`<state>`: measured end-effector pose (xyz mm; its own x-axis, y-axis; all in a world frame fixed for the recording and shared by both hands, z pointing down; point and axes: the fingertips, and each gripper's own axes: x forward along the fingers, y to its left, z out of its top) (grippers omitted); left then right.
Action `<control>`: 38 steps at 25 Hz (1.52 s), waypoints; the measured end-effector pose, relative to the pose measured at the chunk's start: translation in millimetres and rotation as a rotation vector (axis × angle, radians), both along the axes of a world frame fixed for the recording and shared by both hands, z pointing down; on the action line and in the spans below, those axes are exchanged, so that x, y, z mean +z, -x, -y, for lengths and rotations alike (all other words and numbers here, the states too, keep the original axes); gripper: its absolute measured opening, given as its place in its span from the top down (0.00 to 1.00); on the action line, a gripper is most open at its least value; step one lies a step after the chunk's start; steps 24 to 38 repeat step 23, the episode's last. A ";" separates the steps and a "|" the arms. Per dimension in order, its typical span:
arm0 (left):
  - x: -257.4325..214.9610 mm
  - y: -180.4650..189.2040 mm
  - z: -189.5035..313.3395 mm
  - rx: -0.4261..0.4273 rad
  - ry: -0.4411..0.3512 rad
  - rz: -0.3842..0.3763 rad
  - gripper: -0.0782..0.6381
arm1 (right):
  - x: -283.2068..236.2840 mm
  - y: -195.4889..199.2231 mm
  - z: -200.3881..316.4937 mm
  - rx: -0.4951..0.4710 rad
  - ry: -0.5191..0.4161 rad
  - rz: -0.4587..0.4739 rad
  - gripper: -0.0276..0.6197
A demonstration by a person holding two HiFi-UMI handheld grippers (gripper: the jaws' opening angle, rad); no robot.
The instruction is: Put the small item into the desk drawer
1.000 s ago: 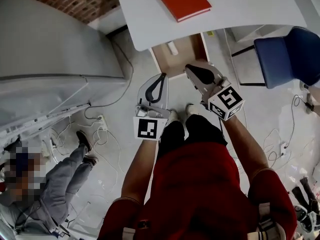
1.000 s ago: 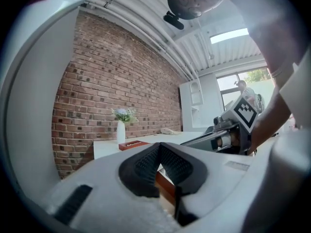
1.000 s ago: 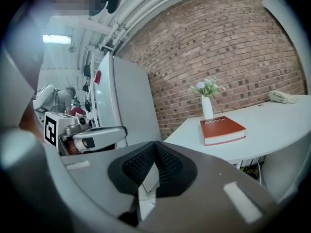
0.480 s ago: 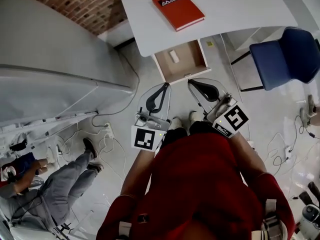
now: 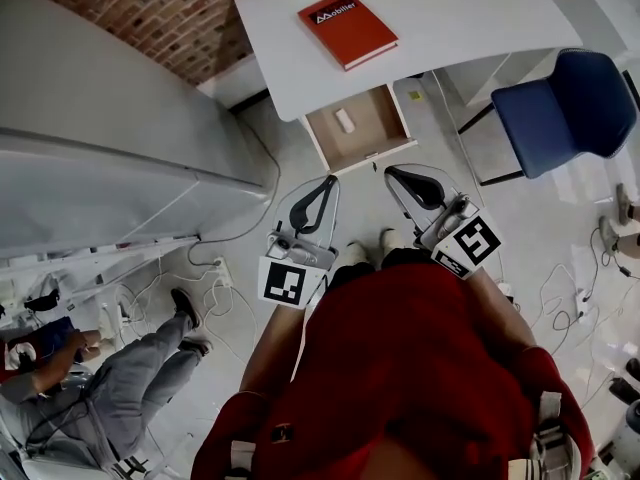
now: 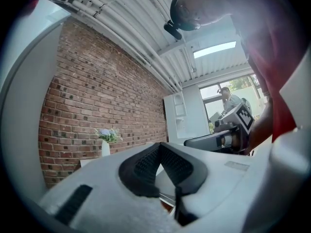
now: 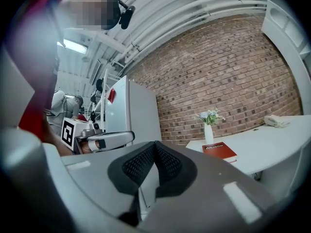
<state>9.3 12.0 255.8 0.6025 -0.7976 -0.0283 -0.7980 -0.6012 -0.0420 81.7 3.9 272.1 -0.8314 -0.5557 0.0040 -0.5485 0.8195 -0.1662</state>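
The wooden desk drawer [image 5: 372, 146] stands pulled out under the white desk [image 5: 440, 28]. A small white item [image 5: 344, 120] lies inside it, toward the back. My left gripper [image 5: 330, 180] hangs in front of the drawer, a little left of it, jaws shut and empty. My right gripper [image 5: 390, 171] is beside it, just short of the drawer's front edge, also shut with nothing held. In the left gripper view the left gripper [image 6: 159, 145] shows its dark pads meeting at the tip. The right gripper [image 7: 155, 143] looks the same in its own view.
A red book [image 5: 347, 26] lies on the desk, with a white vase [image 7: 209, 130] of flowers behind it. A blue chair [image 5: 565, 108] stands right of the drawer. A large grey cabinet [image 5: 100, 168] fills the left. Cables [image 5: 215, 268] litter the floor near a seated person [image 5: 130, 378].
Both grippers have drawn back from the drawer and risen, staying shut. More of the desk and the whole open drawer now show.
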 end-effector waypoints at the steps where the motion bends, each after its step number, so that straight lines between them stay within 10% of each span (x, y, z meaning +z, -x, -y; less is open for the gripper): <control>1: -0.7 1.1 -0.1 -0.002 -0.001 0.001 0.88 | 0.1 -0.4 -0.1 -0.001 -0.001 -0.004 0.94; 38: -5.0 7.6 -0.1 -0.030 -0.010 -0.011 0.88 | 2.7 -1.1 -4.8 -0.020 0.003 -0.021 0.94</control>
